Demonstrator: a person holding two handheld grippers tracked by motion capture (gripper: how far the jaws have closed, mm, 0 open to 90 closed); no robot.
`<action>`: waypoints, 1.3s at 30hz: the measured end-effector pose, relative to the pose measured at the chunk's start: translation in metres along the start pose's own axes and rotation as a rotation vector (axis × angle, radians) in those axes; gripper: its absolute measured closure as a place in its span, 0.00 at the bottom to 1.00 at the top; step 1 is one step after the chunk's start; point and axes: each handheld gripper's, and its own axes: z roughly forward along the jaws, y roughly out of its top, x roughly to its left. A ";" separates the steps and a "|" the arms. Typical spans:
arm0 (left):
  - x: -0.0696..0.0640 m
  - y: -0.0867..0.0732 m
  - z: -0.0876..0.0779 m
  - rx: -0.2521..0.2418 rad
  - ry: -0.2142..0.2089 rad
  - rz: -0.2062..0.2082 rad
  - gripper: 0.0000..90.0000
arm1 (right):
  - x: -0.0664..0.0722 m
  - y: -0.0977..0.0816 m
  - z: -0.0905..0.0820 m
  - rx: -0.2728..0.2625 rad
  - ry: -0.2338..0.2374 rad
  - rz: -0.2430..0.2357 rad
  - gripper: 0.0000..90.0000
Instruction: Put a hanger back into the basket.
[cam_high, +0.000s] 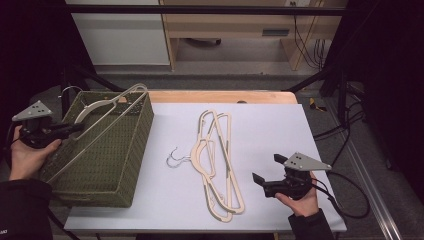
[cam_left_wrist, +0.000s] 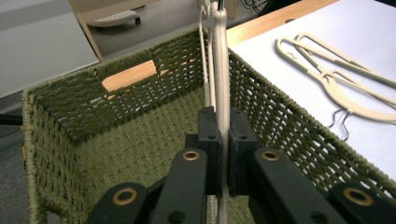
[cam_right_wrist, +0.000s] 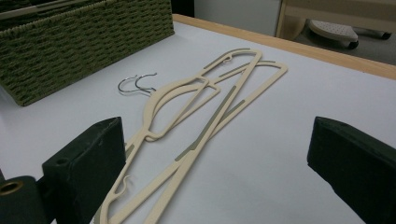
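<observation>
Basket (cam_left_wrist: 140, 154) inside: hanger (cam_left_wrist: 220, 70) clamped

Illumination was dim and uneven in the high view: the white table surface (cam_high: 280, 135) was moderately lit from above, while both side margins fell to near black. Shadows under the hangers (cam_high: 217, 160) were soft and faint. No glare was present. The image was slightly soft overall. In both gripper views the near jaws were out of focus, and the woven basket (cam_left_wrist: 285, 121) rendered sharper. Lighting there was brighter and even.
</observation>
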 end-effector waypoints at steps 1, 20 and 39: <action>0.000 -0.001 0.000 -0.002 0.001 -0.005 0.96 | 0.000 0.000 0.000 0.000 -0.002 0.004 0.05; -0.021 -0.046 0.037 0.106 0.031 -0.019 0.95 | 0.001 -0.001 0.003 0.011 0.005 -0.002 0.05; -0.047 -0.057 0.062 0.280 -0.040 0.034 0.85 | 0.004 -0.003 0.007 0.025 0.018 -0.009 0.06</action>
